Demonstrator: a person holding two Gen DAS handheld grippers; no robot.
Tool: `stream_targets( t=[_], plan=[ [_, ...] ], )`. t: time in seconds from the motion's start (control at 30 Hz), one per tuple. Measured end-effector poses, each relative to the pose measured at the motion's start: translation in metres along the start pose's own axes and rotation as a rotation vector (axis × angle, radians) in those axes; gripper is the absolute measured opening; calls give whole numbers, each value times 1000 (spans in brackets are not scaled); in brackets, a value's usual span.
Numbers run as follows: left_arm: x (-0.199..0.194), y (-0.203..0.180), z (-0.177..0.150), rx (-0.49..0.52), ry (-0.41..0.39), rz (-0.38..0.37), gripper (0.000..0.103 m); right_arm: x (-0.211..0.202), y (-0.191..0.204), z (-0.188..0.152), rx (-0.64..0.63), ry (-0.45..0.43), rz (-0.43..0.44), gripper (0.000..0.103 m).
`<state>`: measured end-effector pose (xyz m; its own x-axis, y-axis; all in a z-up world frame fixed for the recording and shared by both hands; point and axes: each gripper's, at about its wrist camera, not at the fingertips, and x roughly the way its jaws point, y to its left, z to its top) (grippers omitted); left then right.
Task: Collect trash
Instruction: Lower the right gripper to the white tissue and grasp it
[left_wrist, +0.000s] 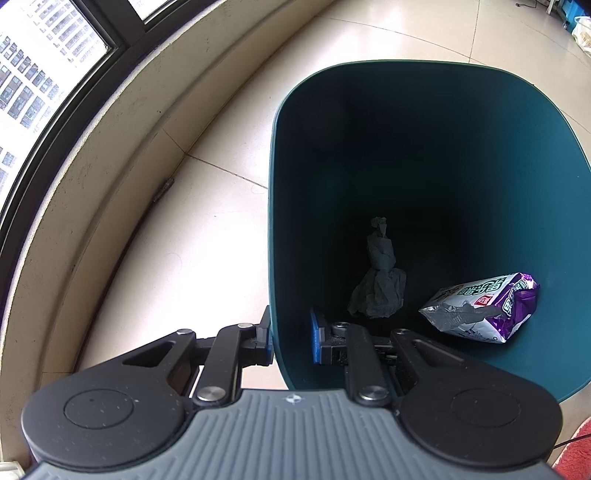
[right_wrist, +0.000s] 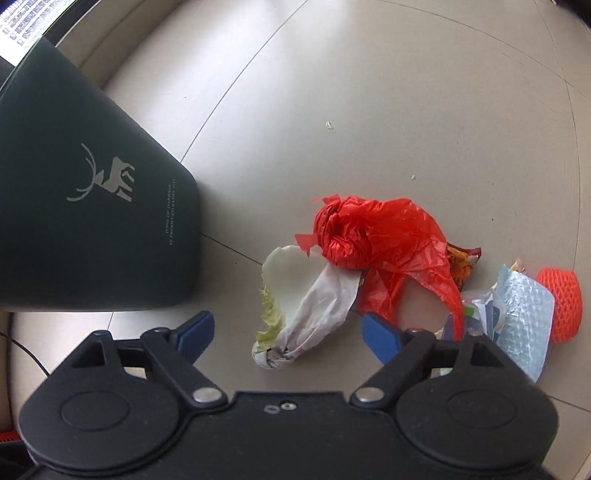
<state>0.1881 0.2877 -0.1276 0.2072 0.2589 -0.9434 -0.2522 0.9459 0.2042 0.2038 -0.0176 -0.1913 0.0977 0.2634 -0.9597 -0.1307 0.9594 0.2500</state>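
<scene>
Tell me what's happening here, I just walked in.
Someone with a gripper in each hand is collecting trash from the floor. The left gripper straddles the wall of the green bin, one finger outside and one inside. The bin already holds a crumpled tissue and a purple snack bag. The right gripper is open and empty above the pile still on the floor: a white paper wad, a cabbage leaf, a red plastic bag and a foam net.

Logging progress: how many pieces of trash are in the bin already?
2. A crumpled grey paper lies on the bin floor near the wall that the left hand-held gripper straddles; a purple snack bag lies to its right. The shadowed far side may hide more.
</scene>
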Motion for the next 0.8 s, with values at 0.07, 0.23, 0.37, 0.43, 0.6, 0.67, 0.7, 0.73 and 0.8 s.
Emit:
stream_targets(
  t=[0.07, 0.23, 0.37, 0.43, 0.6, 0.67, 0.7, 0.73, 0.8],
  plan=[
    [0, 0, -1, 3, -2, 0, 18, 16, -5, -2, 48, 8, -11, 87],
    [0, 0, 0, 0, 2, -7, 18, 47, -22, -10, 224, 28, 9, 86],
    [0, -1, 0, 9, -1, 0, 18, 64, -29, -14, 274, 44, -16, 80],
    [0, -3, -1, 18, -4, 8, 18, 71, -34, -14, 310, 40, -27, 75],
    [6, -4, -1, 14, 7, 10, 18, 84, -42, -15, 376, 64, -14, 55],
    [7, -4, -1, 15, 6, 10, 18, 86, -43, -15, 392, 68, 6, 48],
    [7, -5, -1, 18, 4, 11, 18, 87, -43, -15, 392, 64, -1, 41],
    [7, -5, -1, 20, 2, 13, 18, 86, -41, -14, 383, 65, -12, 35],
    [8, -6, -2, 21, 1, 10, 18, 85, -38, -12, 366, 68, -23, 27]
  ],
)
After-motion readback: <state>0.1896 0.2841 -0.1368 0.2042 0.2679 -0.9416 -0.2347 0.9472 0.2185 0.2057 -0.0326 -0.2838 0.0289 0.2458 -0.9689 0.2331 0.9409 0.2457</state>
